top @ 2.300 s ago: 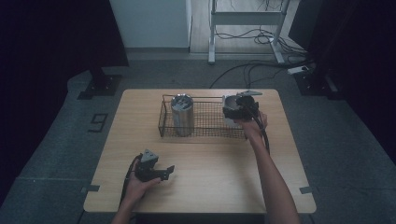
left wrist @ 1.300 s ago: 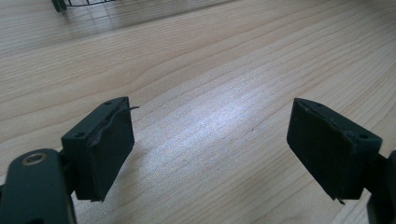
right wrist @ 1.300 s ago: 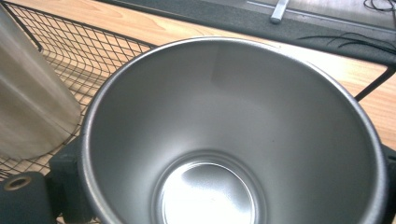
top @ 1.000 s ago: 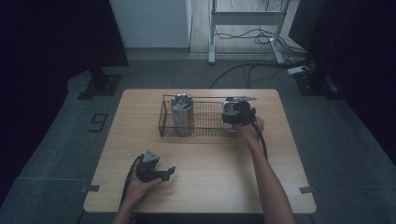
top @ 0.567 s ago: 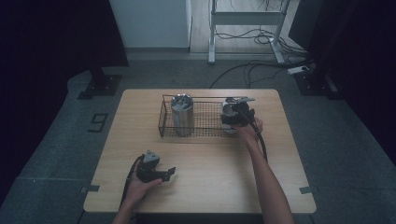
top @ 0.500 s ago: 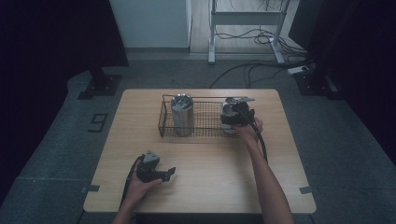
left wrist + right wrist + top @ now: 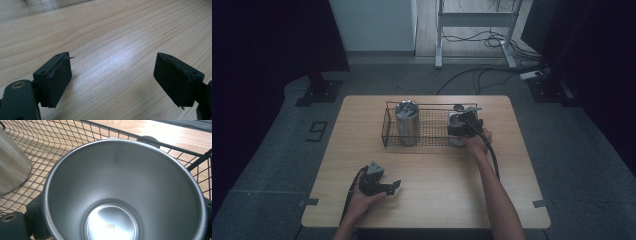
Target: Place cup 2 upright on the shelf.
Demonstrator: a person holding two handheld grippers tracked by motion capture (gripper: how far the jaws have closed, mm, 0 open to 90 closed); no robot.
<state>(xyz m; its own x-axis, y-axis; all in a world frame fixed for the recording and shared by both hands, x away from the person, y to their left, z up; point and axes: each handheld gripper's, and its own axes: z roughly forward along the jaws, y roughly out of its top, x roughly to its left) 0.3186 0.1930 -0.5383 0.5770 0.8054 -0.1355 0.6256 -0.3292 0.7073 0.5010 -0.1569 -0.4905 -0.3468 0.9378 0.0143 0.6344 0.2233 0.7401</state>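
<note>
A black wire basket [image 7: 432,141] stands on the far half of the wooden table [image 7: 432,200]. A tall steel tumbler [image 7: 407,122] stands upright in its left end. My right gripper [image 7: 460,128] is at the basket's right end, shut on a second steel cup [image 7: 120,195]. That cup is upright, empty and inside the basket, with a jaw on either side of its wall. My left gripper [image 7: 395,186] rests low near the front left of the table. Its jaws are open, with bare wood between the pads [image 7: 56,80].
A small dark round object [image 7: 458,107] lies just beyond the basket's far right rim. Cables trail from both grippers towards the table's front edge. Beyond the table are a dark floor, a stand's legs and more cables.
The right gripper with the steel cup has moved a little left and down into the basket's right end. The left gripper has stayed where it was.
</note>
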